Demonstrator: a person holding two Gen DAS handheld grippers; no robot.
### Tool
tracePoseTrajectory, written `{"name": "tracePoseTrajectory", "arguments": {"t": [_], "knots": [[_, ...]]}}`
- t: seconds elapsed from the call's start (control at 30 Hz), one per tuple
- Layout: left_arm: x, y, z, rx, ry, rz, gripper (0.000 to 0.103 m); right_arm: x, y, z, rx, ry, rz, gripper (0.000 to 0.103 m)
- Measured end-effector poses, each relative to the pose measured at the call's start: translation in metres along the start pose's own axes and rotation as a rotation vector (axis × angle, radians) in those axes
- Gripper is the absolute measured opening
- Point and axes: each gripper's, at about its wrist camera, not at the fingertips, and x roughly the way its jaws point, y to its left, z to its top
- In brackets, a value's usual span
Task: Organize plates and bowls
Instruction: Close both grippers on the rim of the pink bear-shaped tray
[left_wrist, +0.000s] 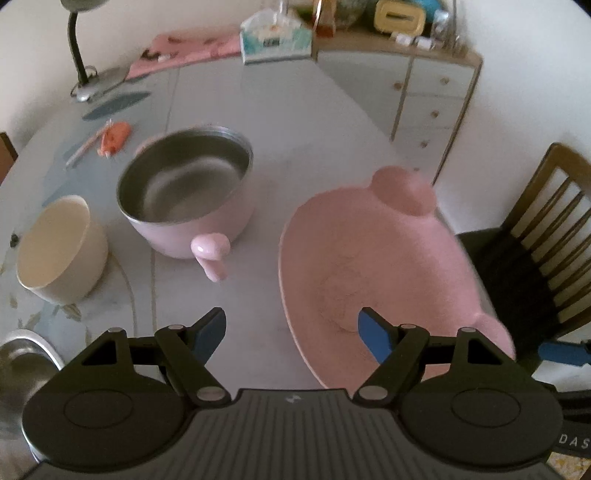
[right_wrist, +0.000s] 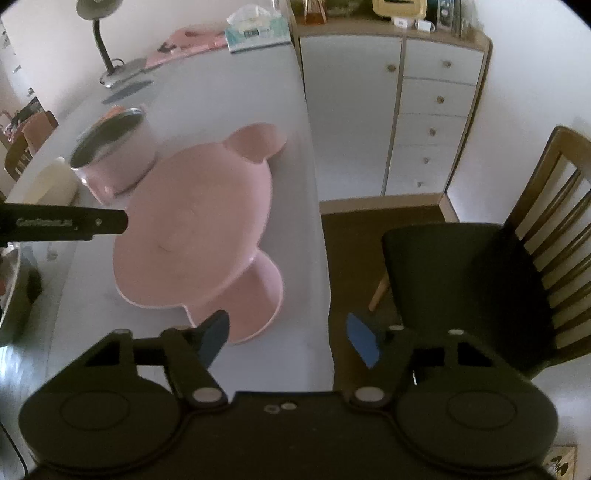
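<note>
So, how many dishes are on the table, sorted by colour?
Pink: 2, the bear-shaped plate and the metal-lined bowl with a handle
Cream: 1, a bowl
Steel: 1, a dish cut off at the frame edge
Total: 4

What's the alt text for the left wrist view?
An open left hand-held gripper hovers over a pale table, its right finger above a pink bear-shaped plate. Further back stand a pink steel-lined bowl and a cream bowl.
</note>
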Motion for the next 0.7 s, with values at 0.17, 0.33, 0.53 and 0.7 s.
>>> {"name": "tracePoseTrajectory", "arguments": {"t": [0.17, 0.33, 0.53, 0.7], "knots": [[0.017, -0.006, 0.0, 0.021, 0.04, 0.003, 0.063, 0.013, -0.002, 0.001, 0.039, 0.035, 0.014, 0.045], [0.025, -0.003, -0.001, -0.011, 0.084, -0.028, 0.031, 0.01, -0.001, 0.0, 0.034, 0.037, 0.047, 0.029], [0.022, 0.001, -0.008, -0.041, 0.107, -0.047, 0.016, 0.008, -0.002, 0.003, 0.017, 0.042, 0.08, 0.015], [0.011, 0.0, -0.02, -0.053, 0.139, -0.064, 0.015, 0.007, -0.005, 0.005, -0.029, 0.049, 0.092, 0.013]]}}
